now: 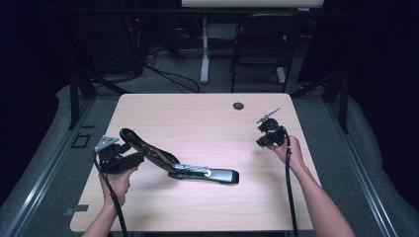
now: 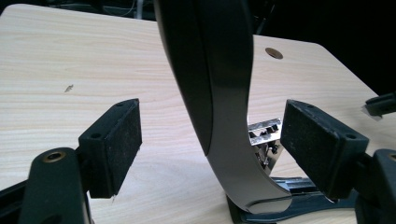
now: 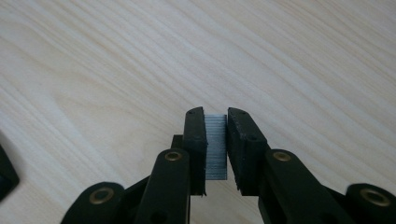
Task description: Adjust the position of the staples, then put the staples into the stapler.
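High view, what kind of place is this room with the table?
Probably a lab or recording workspace, not a home. A bare wooden table stands between dark curtains, with cables strewn on the grey floor behind it, a black chair and a desk leg beyond.

This looks like a lab or recording studio rather than a home: a pale wood-grain worktop (image 1: 197, 118) with a cable hole (image 1: 238, 105) stands alone on grey carpet, and everything around it is dark, with black drapes closing in on both sides of the worktop. Beyond the far edge of the worktop stand a black chair (image 1: 259, 44) and the white leg of another desk (image 1: 204, 49), with loose cables (image 1: 168, 74) trailing over the floor between them. Black metal struts (image 1: 81, 86) and floor rails (image 1: 42, 173) flank the worktop like a camera rig's frame.
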`<action>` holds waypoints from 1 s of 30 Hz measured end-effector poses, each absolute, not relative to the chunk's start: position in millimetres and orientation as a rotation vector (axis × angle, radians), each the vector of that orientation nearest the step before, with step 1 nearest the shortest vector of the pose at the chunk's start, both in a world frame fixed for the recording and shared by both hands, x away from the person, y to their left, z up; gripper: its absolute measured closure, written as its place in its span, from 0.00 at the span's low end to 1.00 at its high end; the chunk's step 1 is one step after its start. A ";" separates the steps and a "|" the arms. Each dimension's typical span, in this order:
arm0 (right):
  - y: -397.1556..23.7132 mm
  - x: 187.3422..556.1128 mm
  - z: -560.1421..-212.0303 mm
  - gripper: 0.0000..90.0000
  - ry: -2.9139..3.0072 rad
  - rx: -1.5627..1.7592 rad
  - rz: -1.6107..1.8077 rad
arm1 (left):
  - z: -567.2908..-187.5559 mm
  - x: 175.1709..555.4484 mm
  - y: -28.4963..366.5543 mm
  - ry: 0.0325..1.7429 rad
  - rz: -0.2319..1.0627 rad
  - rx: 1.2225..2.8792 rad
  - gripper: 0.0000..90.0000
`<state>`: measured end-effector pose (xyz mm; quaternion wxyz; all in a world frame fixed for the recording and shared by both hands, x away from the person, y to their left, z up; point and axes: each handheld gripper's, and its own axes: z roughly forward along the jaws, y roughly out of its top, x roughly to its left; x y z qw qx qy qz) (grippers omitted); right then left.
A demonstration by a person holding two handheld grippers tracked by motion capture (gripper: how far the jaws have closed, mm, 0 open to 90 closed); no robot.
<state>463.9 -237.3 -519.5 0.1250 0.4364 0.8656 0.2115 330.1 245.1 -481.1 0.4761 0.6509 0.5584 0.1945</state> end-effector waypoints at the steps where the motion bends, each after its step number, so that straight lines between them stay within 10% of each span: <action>1: -236.8 462.9 -517.8 0.87 2.526 1.276 0.599 | -481.3 330.2 245.2 1.368 0.475 1.585 0.23; 30: -201.4 440.5 -496.2 0.87 2.599 1.075 0.691 | -479.3 327.5 243.0 1.325 0.513 1.563 0.68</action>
